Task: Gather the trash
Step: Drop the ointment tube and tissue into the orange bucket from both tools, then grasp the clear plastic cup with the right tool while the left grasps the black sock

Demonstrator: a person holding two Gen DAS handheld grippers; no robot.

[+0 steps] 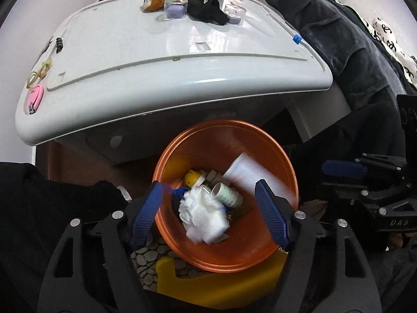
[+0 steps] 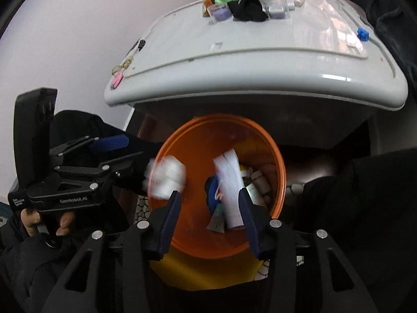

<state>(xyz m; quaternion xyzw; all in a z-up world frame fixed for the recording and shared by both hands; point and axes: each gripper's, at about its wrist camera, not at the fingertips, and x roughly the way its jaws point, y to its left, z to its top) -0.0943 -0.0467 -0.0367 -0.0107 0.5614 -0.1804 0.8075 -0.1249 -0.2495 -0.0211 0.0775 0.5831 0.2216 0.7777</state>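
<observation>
An orange bin (image 1: 226, 255) (image 2: 198, 237) stands on the floor under both grippers. My left gripper (image 1: 208, 185) (image 2: 140, 156) hangs open over it, and a blurred white tissue wad (image 1: 203, 214) (image 2: 166, 180) lies loose between its fingers, touching neither pad. My right gripper (image 2: 208, 193) is open above the bin too. A blurred white paper (image 2: 229, 182) hangs by its right finger, gripped by nothing. A white pill bottle (image 1: 226, 195), a yellow piece (image 1: 192, 178) and a white paper roll (image 1: 250, 172) lie inside the bin.
A white appliance lid (image 1: 156, 78) (image 2: 260, 73) overhangs the bin, carrying a black cloth (image 1: 206, 9), purple boxes (image 1: 176, 10) and small items. A dark jacket (image 1: 338, 39) hangs at right. A yellow stool (image 1: 208, 289) sits under the bin on pebble flooring.
</observation>
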